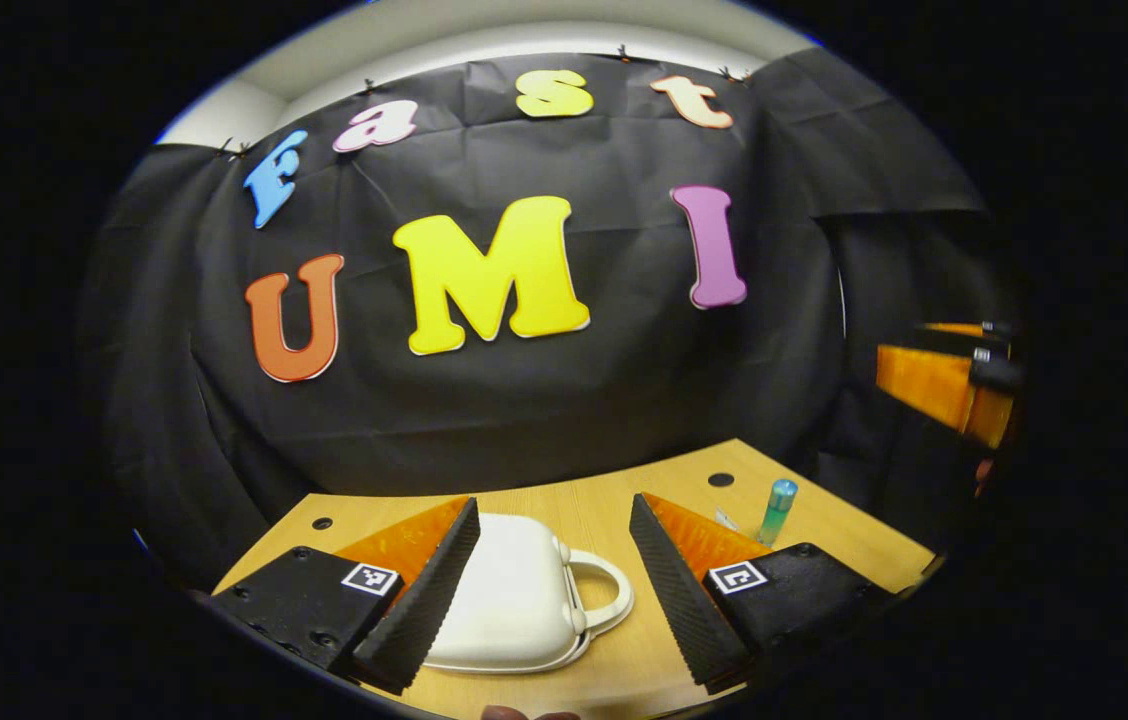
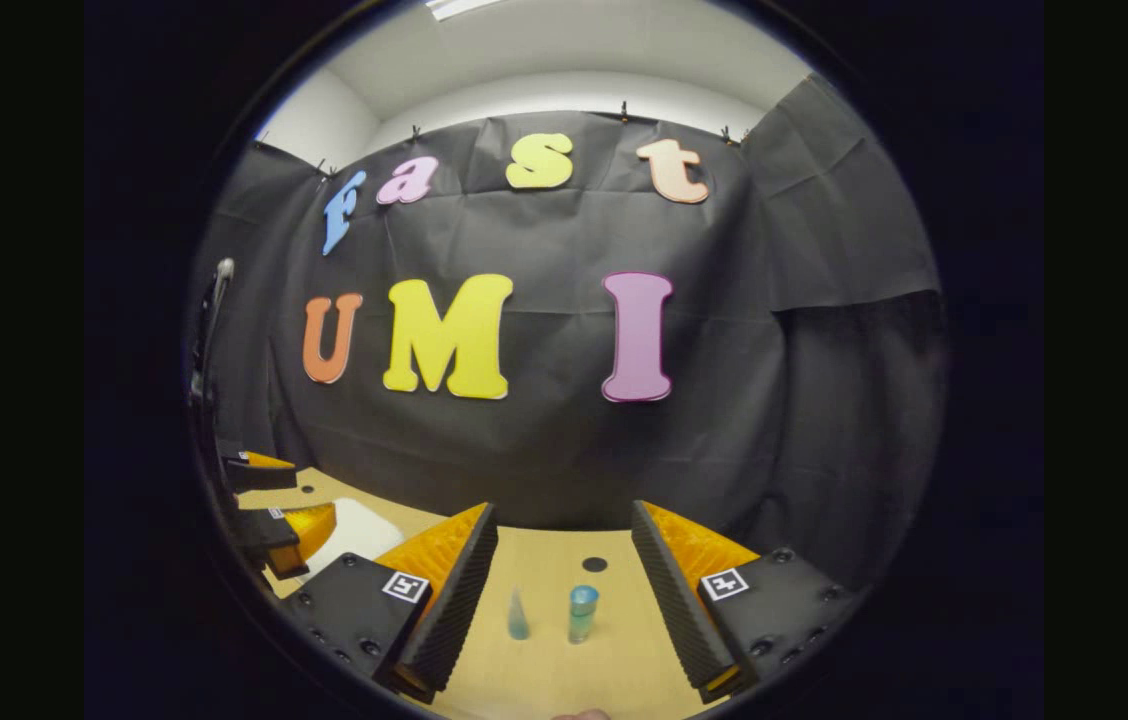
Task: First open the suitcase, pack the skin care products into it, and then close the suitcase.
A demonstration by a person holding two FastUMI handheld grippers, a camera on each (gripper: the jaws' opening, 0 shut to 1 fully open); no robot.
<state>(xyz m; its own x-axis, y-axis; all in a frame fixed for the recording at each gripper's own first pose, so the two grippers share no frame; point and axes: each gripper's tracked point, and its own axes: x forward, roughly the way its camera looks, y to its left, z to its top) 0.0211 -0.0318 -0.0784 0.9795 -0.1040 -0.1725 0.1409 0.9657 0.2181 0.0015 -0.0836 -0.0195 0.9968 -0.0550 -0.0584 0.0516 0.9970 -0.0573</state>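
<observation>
A small white suitcase [image 1: 514, 600] with a loop handle [image 1: 604, 595] lies closed on the wooden table [image 1: 584, 500], between the fingers of my left gripper [image 1: 554, 590], which is open above it. A teal skin care bottle [image 1: 777, 511] stands upright to the right of that gripper. In the right gripper view the same bottle [image 2: 582, 613] and a smaller cone-shaped teal bottle [image 2: 518, 615] stand between the spread fingers of my open right gripper [image 2: 564, 590]. The suitcase [image 2: 349, 530] and the left gripper [image 2: 269, 505] appear at the left edge there. The right gripper [image 1: 954, 385] shows at the far right.
The black cloth wall hangs close behind the table. Two round holes [image 1: 721, 479] [image 1: 322, 523] sit in the tabletop near its back edge. The table's right end [image 1: 909, 565] lies just beyond the bottle.
</observation>
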